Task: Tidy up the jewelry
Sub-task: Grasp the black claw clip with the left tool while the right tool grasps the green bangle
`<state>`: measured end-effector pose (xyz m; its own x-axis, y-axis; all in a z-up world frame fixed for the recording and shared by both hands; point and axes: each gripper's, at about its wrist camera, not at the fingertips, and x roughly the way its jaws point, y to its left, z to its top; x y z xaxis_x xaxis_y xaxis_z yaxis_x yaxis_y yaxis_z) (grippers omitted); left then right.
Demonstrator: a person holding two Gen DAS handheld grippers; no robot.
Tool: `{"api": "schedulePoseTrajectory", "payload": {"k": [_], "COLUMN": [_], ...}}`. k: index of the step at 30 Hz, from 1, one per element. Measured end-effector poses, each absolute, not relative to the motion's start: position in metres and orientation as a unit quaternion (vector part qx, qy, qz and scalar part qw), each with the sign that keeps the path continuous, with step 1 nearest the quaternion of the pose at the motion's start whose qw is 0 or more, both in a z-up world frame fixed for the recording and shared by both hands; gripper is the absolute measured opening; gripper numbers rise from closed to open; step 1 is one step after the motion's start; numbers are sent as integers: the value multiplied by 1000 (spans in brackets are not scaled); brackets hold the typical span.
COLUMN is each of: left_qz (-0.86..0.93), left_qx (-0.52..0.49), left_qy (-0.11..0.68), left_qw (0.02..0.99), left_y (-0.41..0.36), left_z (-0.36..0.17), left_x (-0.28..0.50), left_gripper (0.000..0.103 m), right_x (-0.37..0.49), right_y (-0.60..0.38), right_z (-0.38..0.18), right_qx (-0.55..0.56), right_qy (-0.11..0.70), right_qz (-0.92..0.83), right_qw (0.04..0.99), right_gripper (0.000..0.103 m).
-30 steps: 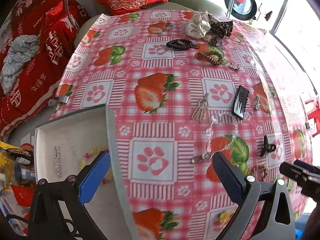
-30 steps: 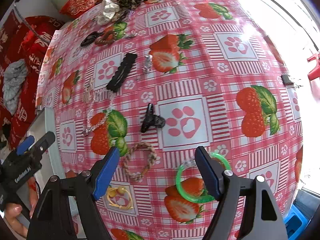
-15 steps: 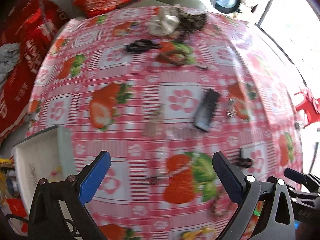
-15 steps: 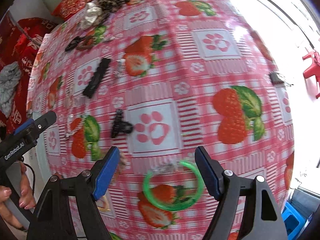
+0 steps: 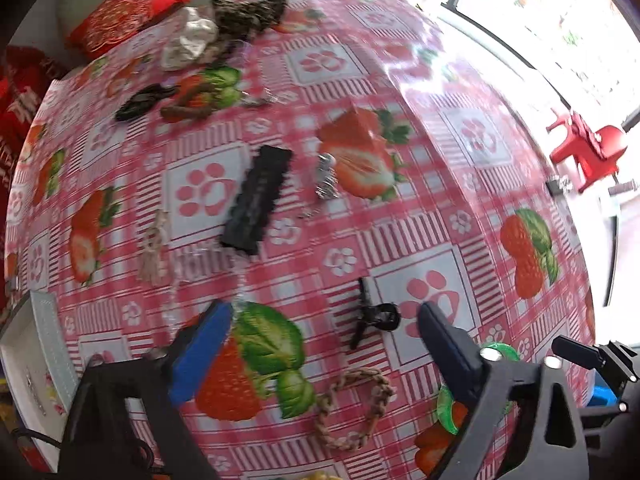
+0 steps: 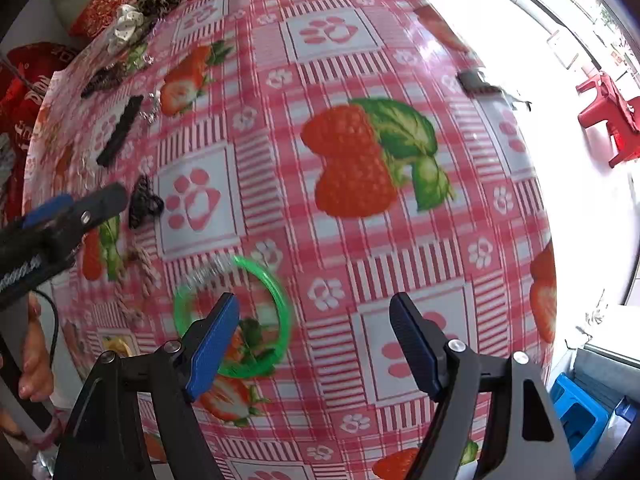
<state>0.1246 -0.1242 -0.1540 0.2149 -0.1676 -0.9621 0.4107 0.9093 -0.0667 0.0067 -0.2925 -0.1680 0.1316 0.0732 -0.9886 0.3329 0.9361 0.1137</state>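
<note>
Jewelry and hair pieces lie scattered on a strawberry-print tablecloth. My left gripper is open and empty above a small black claw clip and a braided rope bracelet. A black comb clip and a silver charm lie farther off. My right gripper is open and empty; a green bangle lies under its left finger. The claw clip and rope bracelet show to its left. The white tray sits at the left table edge.
Scrunchies and hair ties are piled at the far end of the table. A red cushion lies on the sofa beyond. A red stool stands on the floor to the right. The left gripper's fingers show in the right wrist view.
Both grippers swung right across the table, away from the tray. The left one now hovers over the claw clip and rope bracelet; the green bangle now sits under the right gripper's left finger.
</note>
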Motion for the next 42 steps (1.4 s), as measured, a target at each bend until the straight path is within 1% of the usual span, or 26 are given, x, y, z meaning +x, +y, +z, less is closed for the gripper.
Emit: {"api": "schedulePoseTrajectory", "payload": {"k": [4, 5, 6, 7, 9, 10, 12, 15, 17, 18, 19, 21, 22, 23, 24, 26, 29, 34, 42], "left_qz": [-191, -192, -193, -195, -194, -194, -191, -191, -189, -189, -190, -191, -192, -193, -193, -192, -192, -188, -171], "left_qx": [108, 110, 112, 116, 118, 119, 122, 123, 124, 125, 124, 123, 120, 115, 109, 101, 94, 74, 46], "left_qy": [603, 603, 603, 606, 609, 609, 613, 610, 608, 607, 606, 605, 607, 608, 609, 608, 603, 595, 582], "left_qw": [767, 767, 766, 762, 760, 760, 757, 759, 761, 762, 762, 763, 762, 762, 761, 764, 769, 778, 794], "left_y": [-135, -137, -139, -142, -146, -148, -152, -153, -154, -154, -154, -155, -155, -154, -153, -151, -146, -129, -84], "left_z": [-161, -162, -163, -165, -168, -169, -172, -178, -182, -184, -186, -189, -191, -192, -192, -193, -192, -185, -142], "left_x": [122, 121, 120, 120, 120, 120, 119, 120, 120, 121, 121, 118, 119, 118, 119, 120, 119, 117, 104], "left_gripper": [97, 95, 87, 82, 82, 79, 69, 69, 62, 56, 46, 35, 32, 32, 32, 32, 32, 32, 32], "right_x": [-2, -3, -3, -5, -6, -6, -5, -7, -6, -4, -4, -3, -2, -1, -1, 4, 9, 11, 23], "right_y": [-292, -291, -290, -289, -285, -284, -279, -274, -269, -265, -263, -256, -253, -250, -247, -233, -221, -227, -242], "right_z": [-171, -171, -171, -171, -172, -172, -173, -174, -174, -175, -174, -173, -172, -172, -171, -173, -172, -163, -142], "right_qx": [147, 145, 142, 139, 131, 129, 122, 108, 93, 85, 77, 69, 64, 60, 56, 51, 58, 81, 110], "right_qy": [653, 652, 651, 651, 653, 654, 656, 655, 657, 658, 657, 656, 655, 655, 654, 653, 650, 636, 618], "right_qz": [-86, -85, -82, -80, -76, -75, -78, -82, -87, -89, -89, -85, -83, -81, -78, -77, -80, -73, -68], "right_qw": [738, 739, 741, 742, 742, 742, 741, 743, 743, 743, 744, 747, 748, 749, 750, 752, 754, 764, 776], "right_gripper": [80, 79, 78, 75, 70, 67, 65, 62, 56, 55, 52, 44, 39, 32, 28, 9, 7, 7, 7]}}
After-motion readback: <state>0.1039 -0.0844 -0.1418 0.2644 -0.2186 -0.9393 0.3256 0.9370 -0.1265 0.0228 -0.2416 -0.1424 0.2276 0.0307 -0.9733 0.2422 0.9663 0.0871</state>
